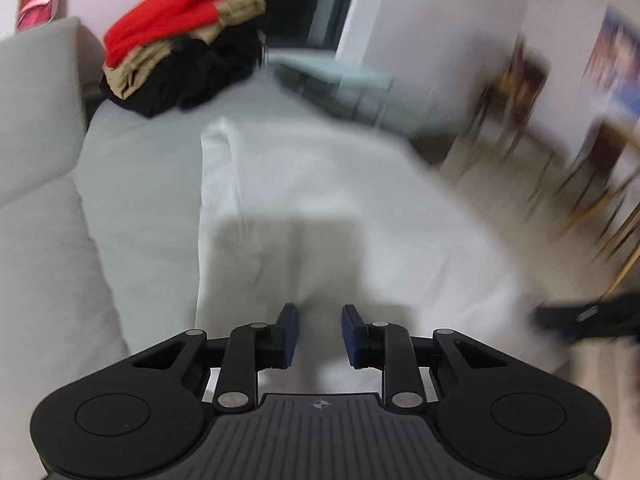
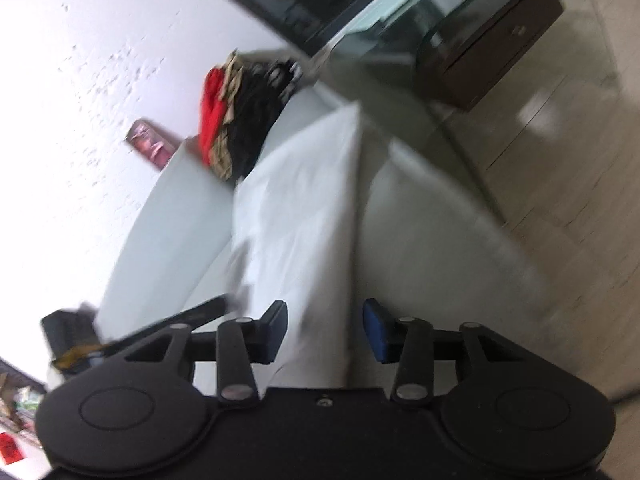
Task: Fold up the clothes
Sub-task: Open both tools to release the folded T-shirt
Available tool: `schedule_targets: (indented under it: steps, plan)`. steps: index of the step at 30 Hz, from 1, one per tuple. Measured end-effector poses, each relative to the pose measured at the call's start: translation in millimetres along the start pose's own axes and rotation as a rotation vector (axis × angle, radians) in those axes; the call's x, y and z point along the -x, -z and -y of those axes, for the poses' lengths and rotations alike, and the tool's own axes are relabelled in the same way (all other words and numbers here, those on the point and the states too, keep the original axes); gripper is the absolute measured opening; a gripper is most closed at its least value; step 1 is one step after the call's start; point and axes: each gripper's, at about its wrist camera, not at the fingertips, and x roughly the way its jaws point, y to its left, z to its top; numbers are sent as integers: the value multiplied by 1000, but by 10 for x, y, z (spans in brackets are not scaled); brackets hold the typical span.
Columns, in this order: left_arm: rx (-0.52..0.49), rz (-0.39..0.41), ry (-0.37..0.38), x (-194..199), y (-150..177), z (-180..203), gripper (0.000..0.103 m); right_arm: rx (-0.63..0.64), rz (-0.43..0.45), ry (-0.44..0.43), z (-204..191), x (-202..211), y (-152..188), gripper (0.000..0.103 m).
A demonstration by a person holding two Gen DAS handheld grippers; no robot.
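A white garment (image 1: 320, 208) lies spread flat over the pale sofa seat (image 1: 132, 184). My left gripper (image 1: 320, 322) hovers just above its near part, open, nothing between the blue pads. In the right wrist view the same white garment (image 2: 304, 216) runs along the seat's front edge. My right gripper (image 2: 325, 316) stands open over that edge, with nothing held. At the right edge of the left wrist view a dark, blurred shape, the other gripper (image 1: 588, 316), shows. Both views are motion-blurred.
A pile of red, tan and black clothes (image 1: 180, 40) sits at the far end of the sofa, also visible as the clothes pile (image 2: 236, 116). A glass table (image 2: 400, 8) and a dark drawer unit (image 2: 492, 32) stand on the tiled floor. The sofa backrest (image 1: 36, 112) rises at left.
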Motion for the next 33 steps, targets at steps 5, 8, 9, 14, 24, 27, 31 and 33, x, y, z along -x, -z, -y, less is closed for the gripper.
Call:
schedule_targets:
  steps: [5, 8, 9, 14, 24, 27, 31, 33]
  plan:
    - [-77, -74, -79, 47, 44, 146, 24, 61, 24, 179, -193, 60, 57, 10]
    - [-126, -63, -116, 266, 48, 74, 24, 96, 35, 296, -300, 165, 56, 22]
    - [-137, -46, -119, 347, 48, 37, 25, 117, 55, 329, -338, 227, 52, 31]
    - [-68, 96, -96, 365, -131, -54, 30, 216, 220, 298, -534, 252, -120, 26]
    - [35, -158, -390, -188, -136, -261, 19, 174, 159, 450, -392, -515, -413, 3]
    - [55, -174, -376, -10, -32, -317, 21, 162, 184, 483, -398, -124, -340, 6]
    - [9, -168, -337, 129, 44, -114, 33, 215, 131, 351, -609, 112, -178, 6]
    - [-13, -165, -317, 199, 82, -13, 35, 260, 84, 301, -758, 37, -78, 6]
